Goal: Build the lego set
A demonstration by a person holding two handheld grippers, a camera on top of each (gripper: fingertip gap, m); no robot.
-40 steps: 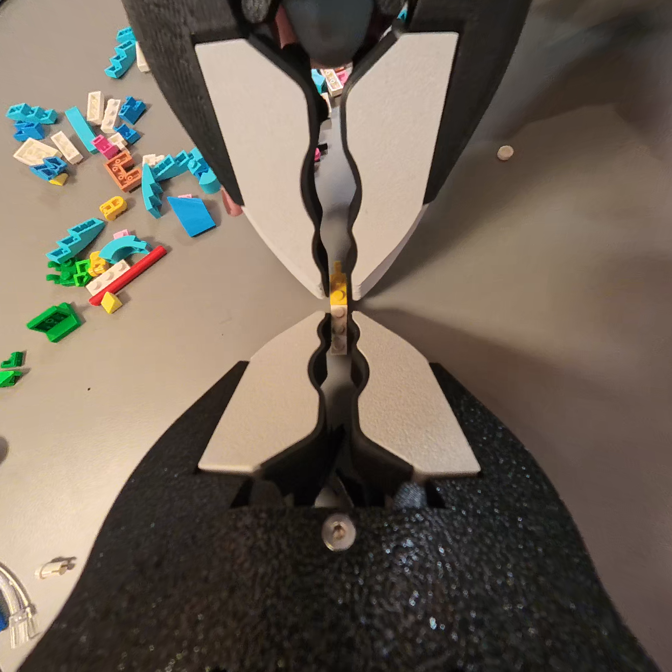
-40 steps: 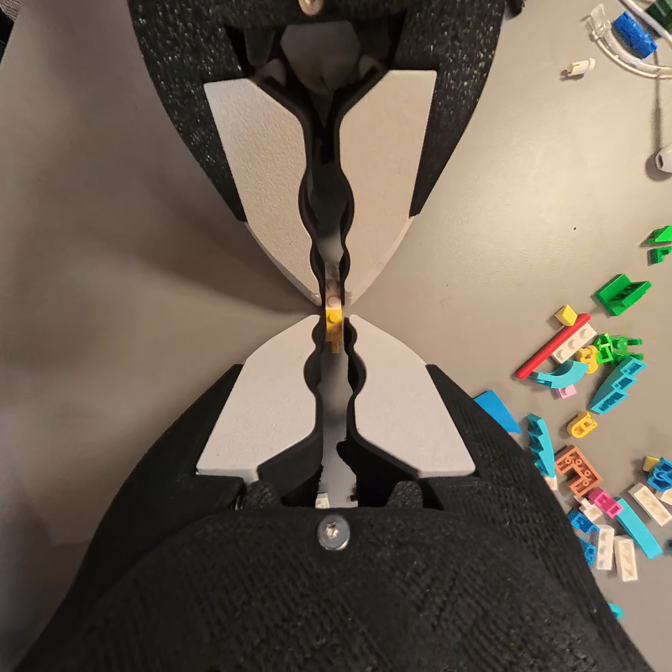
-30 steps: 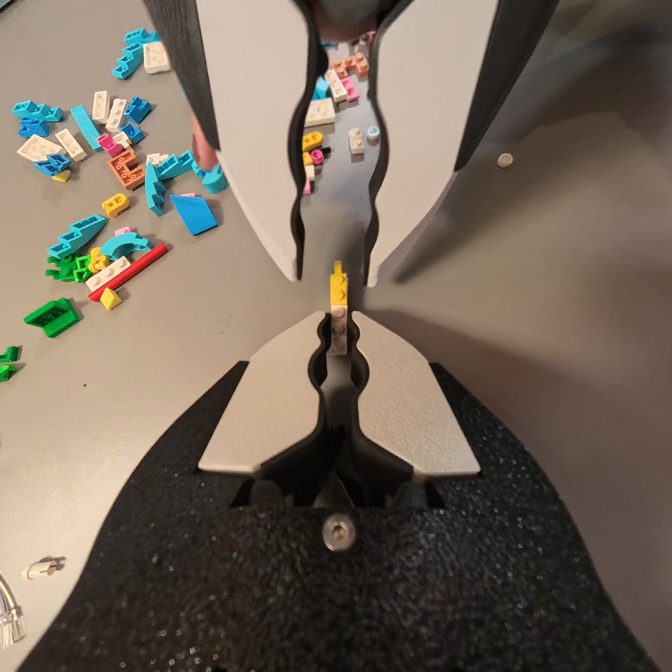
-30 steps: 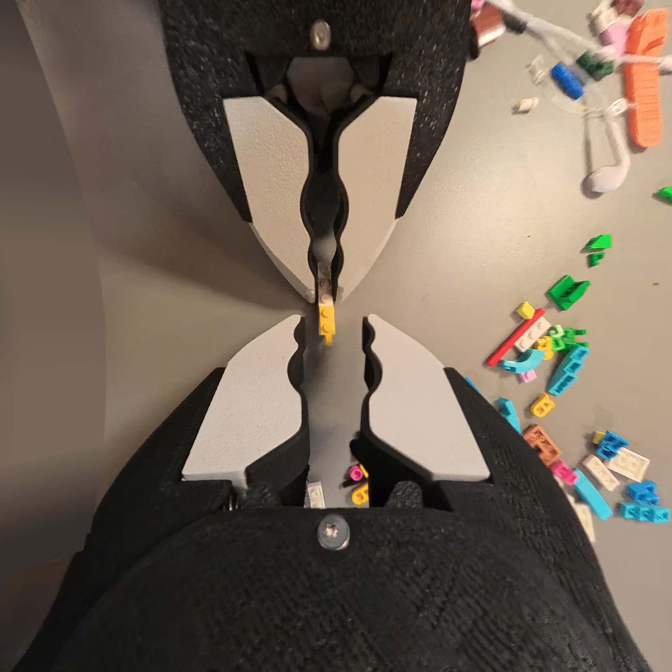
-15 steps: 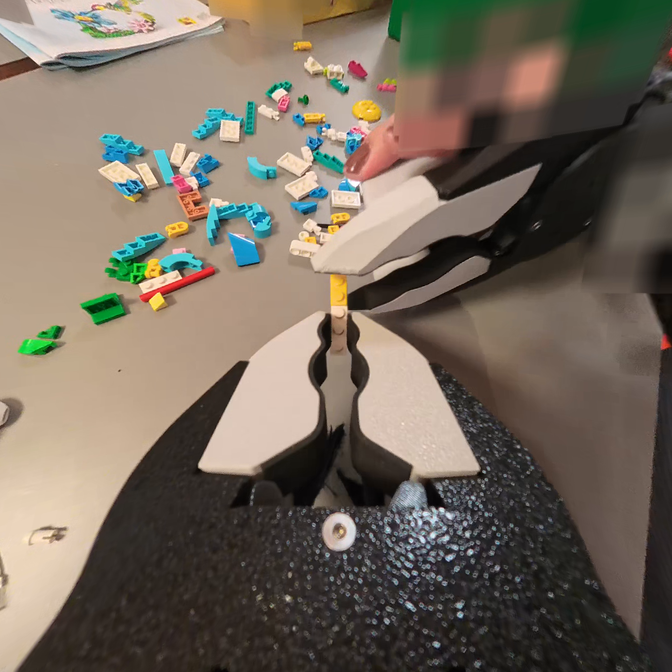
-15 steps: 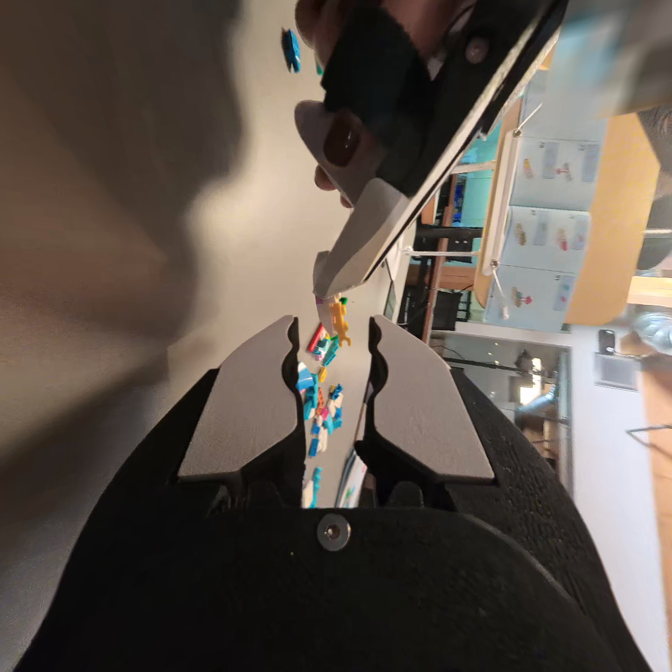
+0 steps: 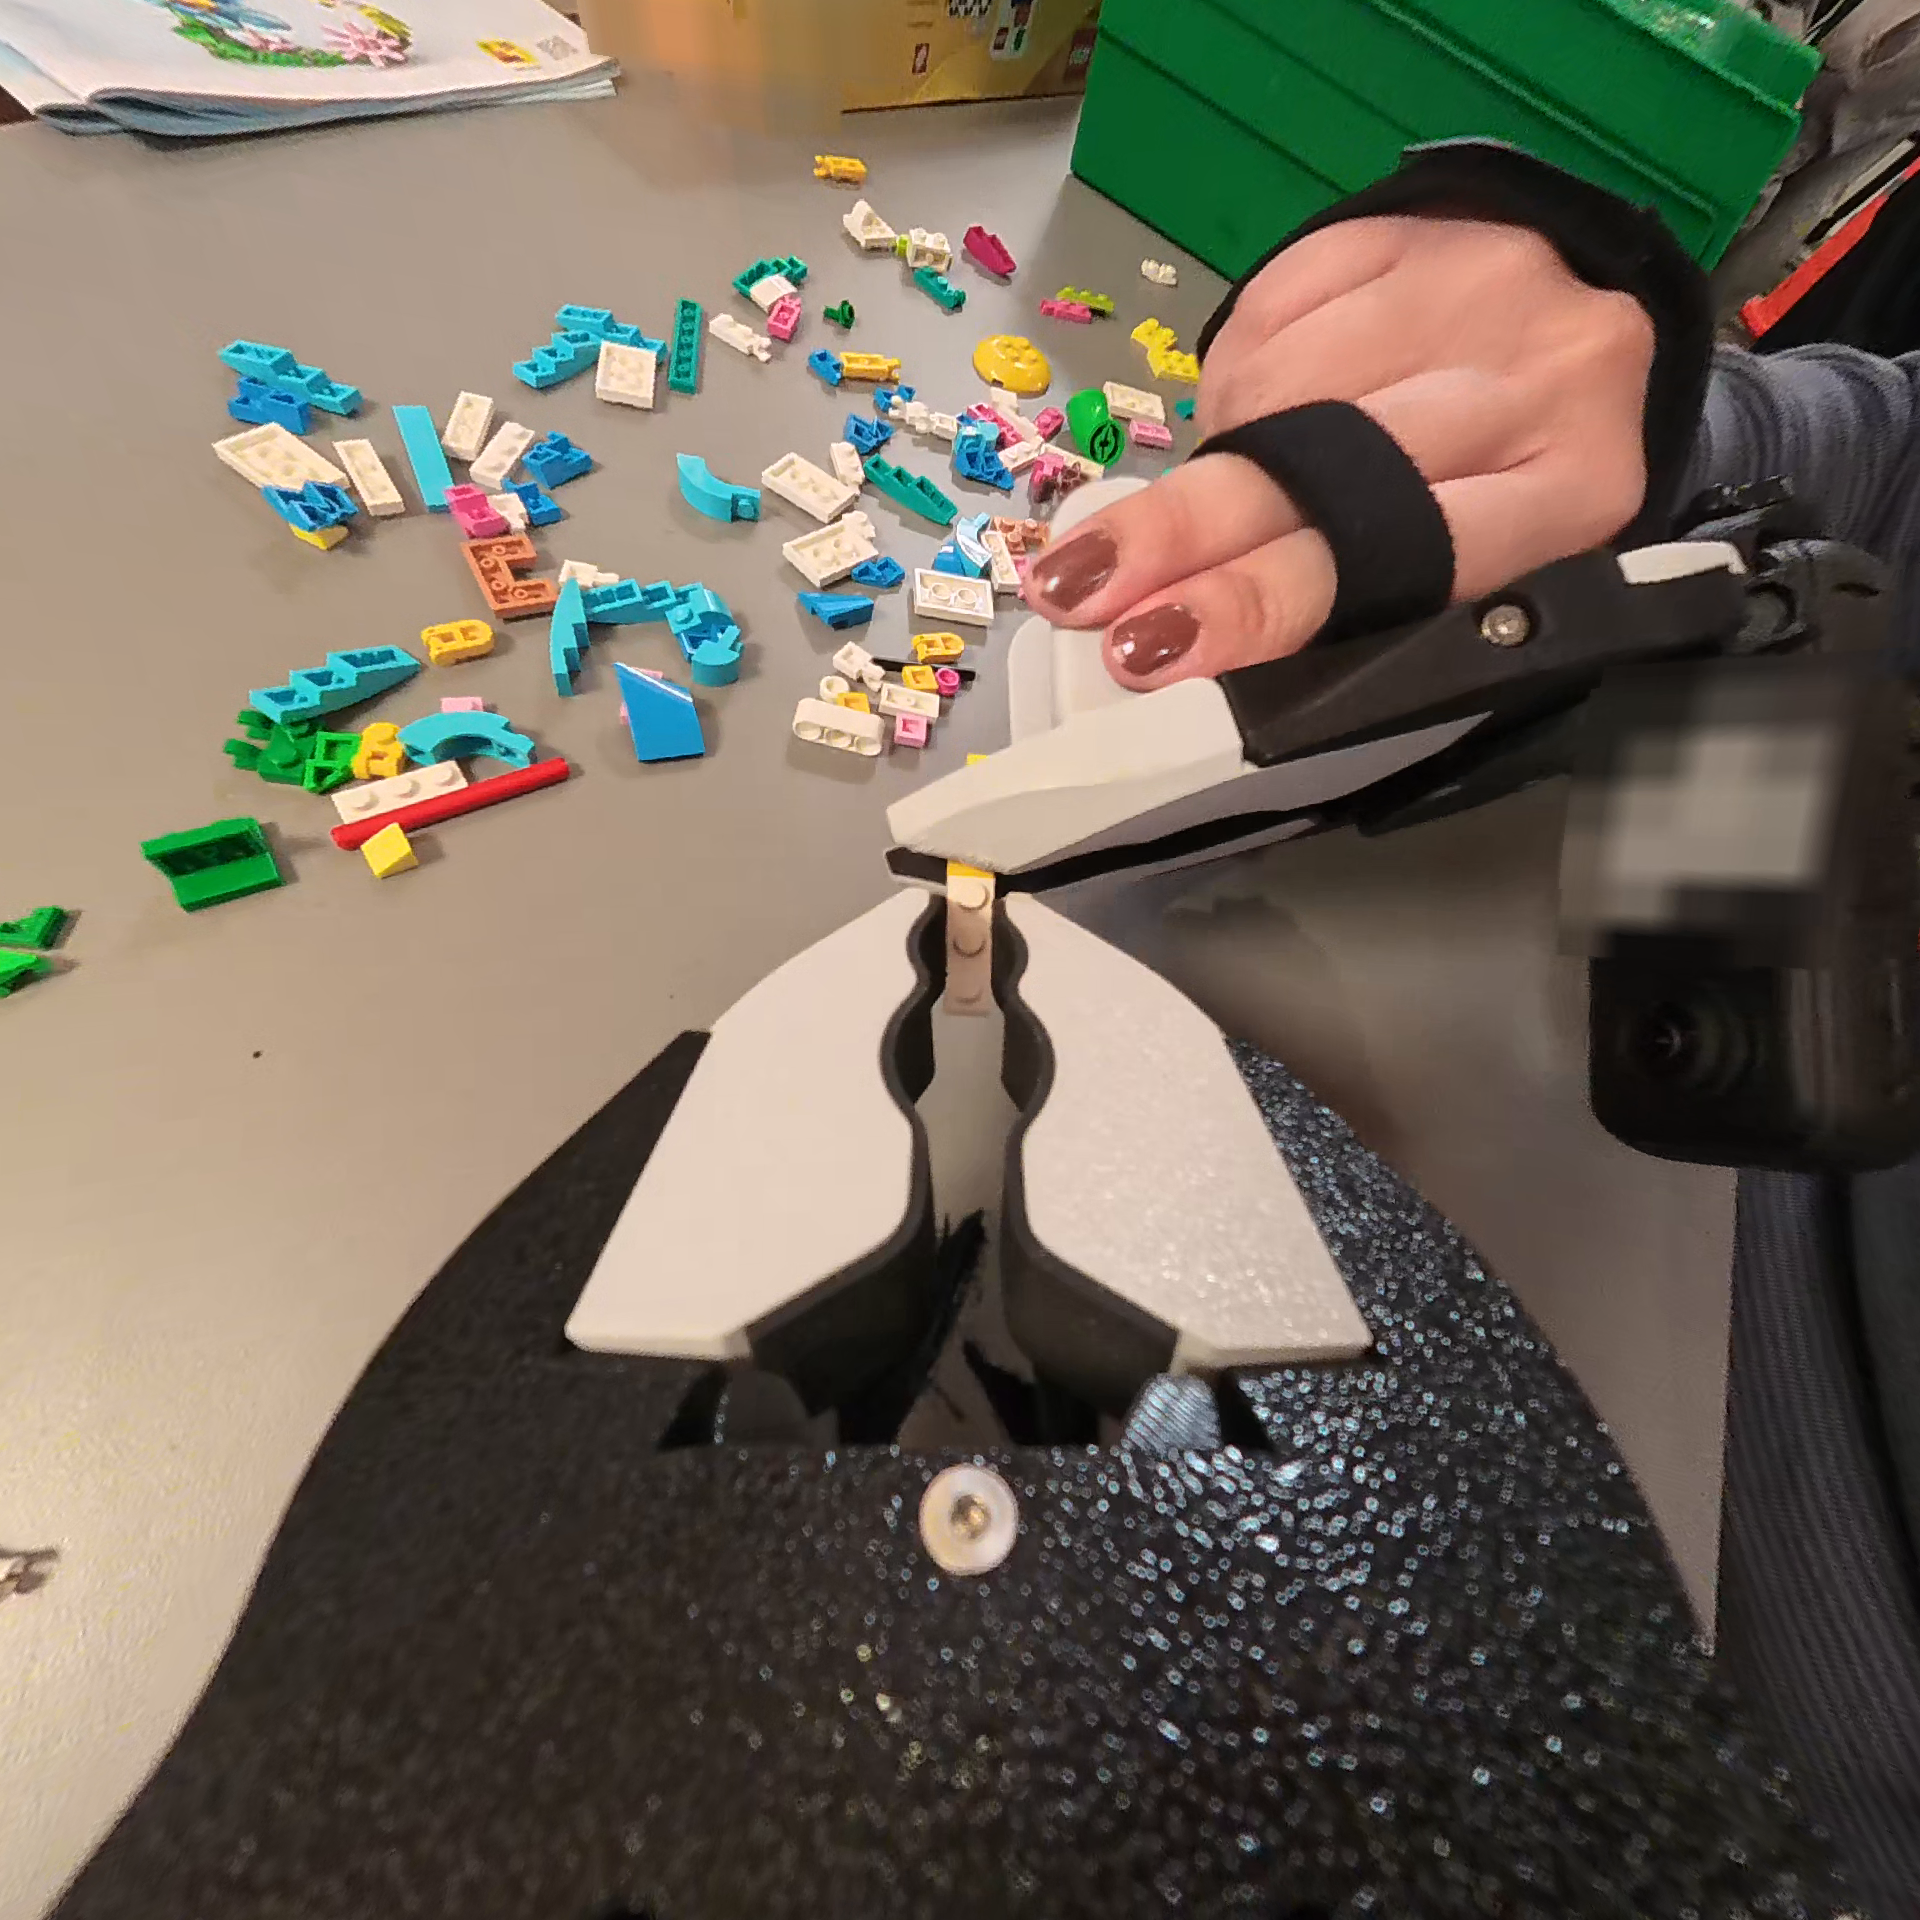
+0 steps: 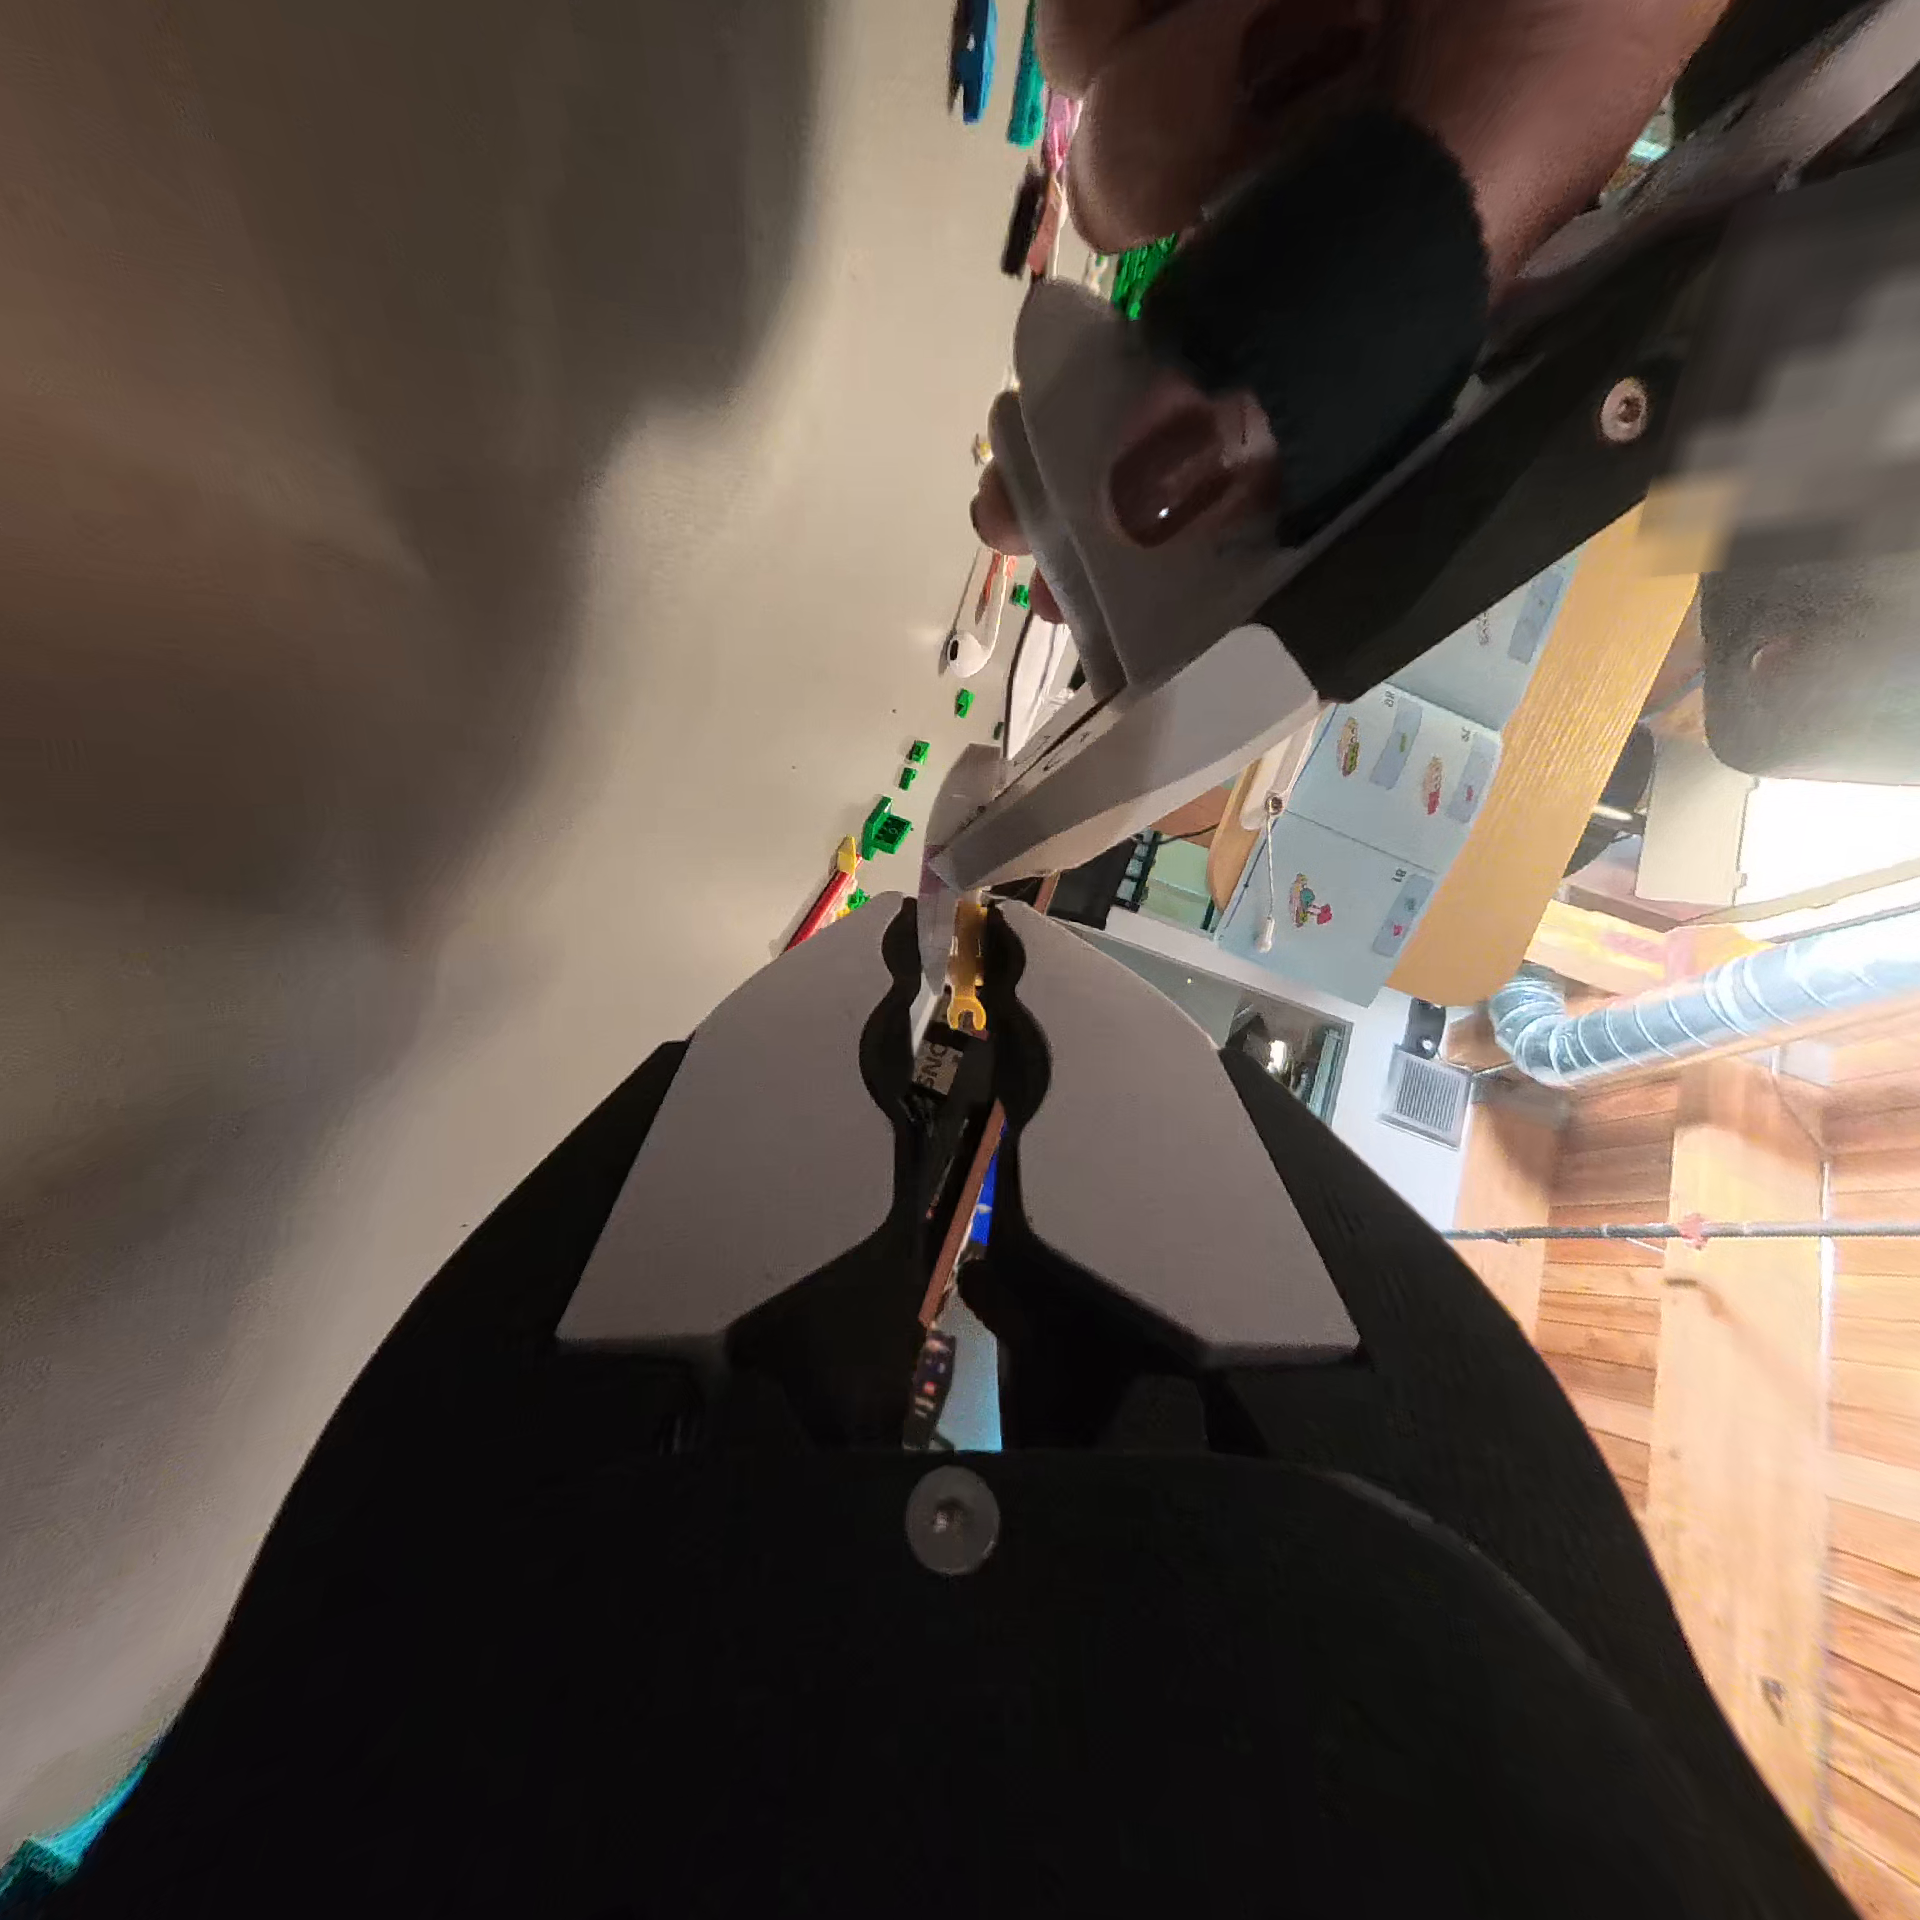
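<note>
My left gripper (image 7: 961,912) is shut on a small white plate (image 7: 968,951) that stands out past its fingertips above the grey table (image 7: 436,1039). A yellow clip piece (image 8: 968,940) sits on the far end of the plate. My right gripper (image 8: 958,916) is shut on that yellow piece. In the left wrist view the right gripper (image 7: 940,850) comes in from the right, held by a hand (image 7: 1382,416), and covers most of the yellow piece. In the right wrist view the left gripper (image 8: 961,868) comes in from the upper right, tip to tip with mine.
Many loose bricks (image 7: 644,499) lie scattered over the far left and middle of the table. A red rod (image 7: 457,800) and a green brick (image 7: 213,860) lie at the left. A green bin (image 7: 1403,114) stands at the back right, an instruction booklet (image 7: 312,52) at the back left.
My right gripper let go of the yellow piece, swung from head-on round to the right side, and shut on it again. My left gripper kept hold of the white plate.
</note>
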